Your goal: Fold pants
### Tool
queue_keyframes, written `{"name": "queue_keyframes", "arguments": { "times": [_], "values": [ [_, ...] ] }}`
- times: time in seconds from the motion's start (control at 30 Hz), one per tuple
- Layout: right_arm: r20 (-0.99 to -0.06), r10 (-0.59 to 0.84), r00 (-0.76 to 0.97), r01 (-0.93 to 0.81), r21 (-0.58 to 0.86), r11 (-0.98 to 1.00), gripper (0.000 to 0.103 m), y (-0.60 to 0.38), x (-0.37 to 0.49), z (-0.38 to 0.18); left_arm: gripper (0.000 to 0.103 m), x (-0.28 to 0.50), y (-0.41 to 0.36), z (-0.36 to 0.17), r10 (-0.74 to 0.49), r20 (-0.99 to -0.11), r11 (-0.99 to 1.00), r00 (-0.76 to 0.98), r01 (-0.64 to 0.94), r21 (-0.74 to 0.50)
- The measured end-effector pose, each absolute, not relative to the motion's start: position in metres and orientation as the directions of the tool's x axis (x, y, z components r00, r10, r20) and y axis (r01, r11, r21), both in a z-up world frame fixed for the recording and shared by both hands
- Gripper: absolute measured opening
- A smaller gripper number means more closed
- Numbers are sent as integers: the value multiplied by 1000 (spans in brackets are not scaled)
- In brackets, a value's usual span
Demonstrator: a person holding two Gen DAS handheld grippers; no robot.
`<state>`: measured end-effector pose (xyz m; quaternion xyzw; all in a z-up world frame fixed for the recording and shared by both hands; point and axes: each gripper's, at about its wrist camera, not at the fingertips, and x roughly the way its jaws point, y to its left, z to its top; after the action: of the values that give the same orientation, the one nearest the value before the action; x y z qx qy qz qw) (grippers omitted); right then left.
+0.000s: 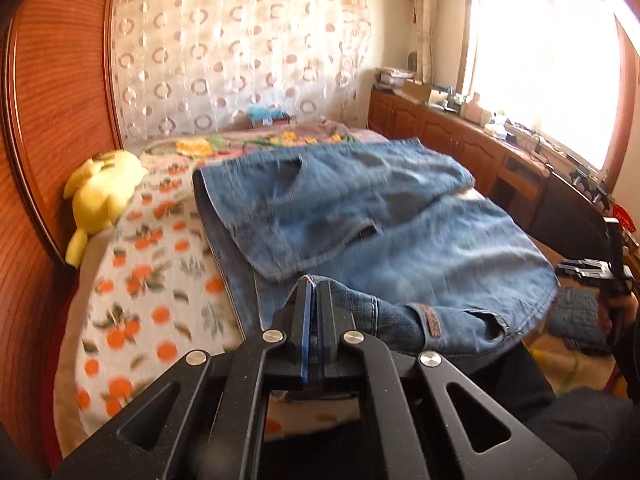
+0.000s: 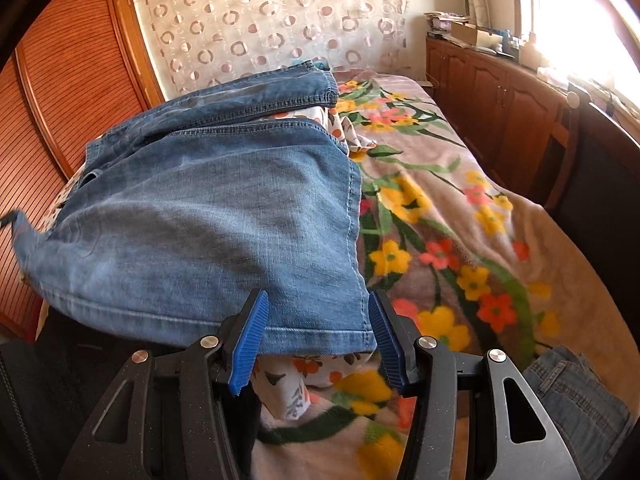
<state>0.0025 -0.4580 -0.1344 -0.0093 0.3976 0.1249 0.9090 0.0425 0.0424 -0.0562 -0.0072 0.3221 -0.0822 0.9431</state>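
Blue jeans [image 1: 360, 216] lie spread over the bed, partly folded on themselves. My left gripper [image 1: 314, 286] is shut on a bunched edge of the denim near a belt loop, lifting it off the bed. In the right wrist view a leg of the jeans [image 2: 208, 220] runs toward me, and its hem [image 2: 316, 332] lies between the blue pads [image 2: 250, 332] of my right gripper [image 2: 316, 320]. Those jaws stand open, one on each side of the hem corner, not pinching it. The right gripper [image 1: 588, 268] also shows at the right edge of the left wrist view.
The bed has an orange-print sheet [image 1: 152, 280] and a floral blanket [image 2: 440, 200]. A yellow plush toy [image 1: 100, 196] lies by the wooden panel [image 1: 52, 100]. Wooden cabinets [image 2: 500, 92] run under the window. Another denim piece [image 2: 576, 392] lies at the near right.
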Motion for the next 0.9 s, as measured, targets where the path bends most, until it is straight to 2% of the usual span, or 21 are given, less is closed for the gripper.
{"name": "queue_keyframes", "arguments": {
  "times": [0.2, 0.4, 0.63, 0.7, 0.73, 0.77, 0.9],
  "values": [
    [-769, 232, 596, -289, 64, 955, 54, -464, 2, -140, 3, 59, 43, -40, -133, -578, 990, 805, 135, -39],
    [-824, 183, 536, -322, 1, 947, 54, -463, 6, -154, 3, 67, 39, -34, -130, -562, 990, 817, 136, -30],
    [-825, 126, 551, -285, -44, 958, 54, -456, 19, -171, 3, 67, 37, -32, -133, -559, 990, 818, 139, -32],
    [-813, 110, 571, -274, -63, 960, 35, -454, 21, -172, 3, 65, 37, -32, -135, -559, 990, 818, 139, -36],
    [-806, 107, 582, -274, -71, 959, 18, -453, 19, -171, 3, 64, 37, -31, -143, -559, 989, 817, 144, -44],
    [-792, 102, 601, -272, -83, 959, 8, -454, 17, -168, 3, 64, 36, -31, -151, -558, 988, 816, 149, -48],
    [-713, 108, 693, -249, -96, 964, 3, -457, 10, -136, 3, 52, 35, -24, -172, -532, 985, 829, 158, -72]
  ]
}}
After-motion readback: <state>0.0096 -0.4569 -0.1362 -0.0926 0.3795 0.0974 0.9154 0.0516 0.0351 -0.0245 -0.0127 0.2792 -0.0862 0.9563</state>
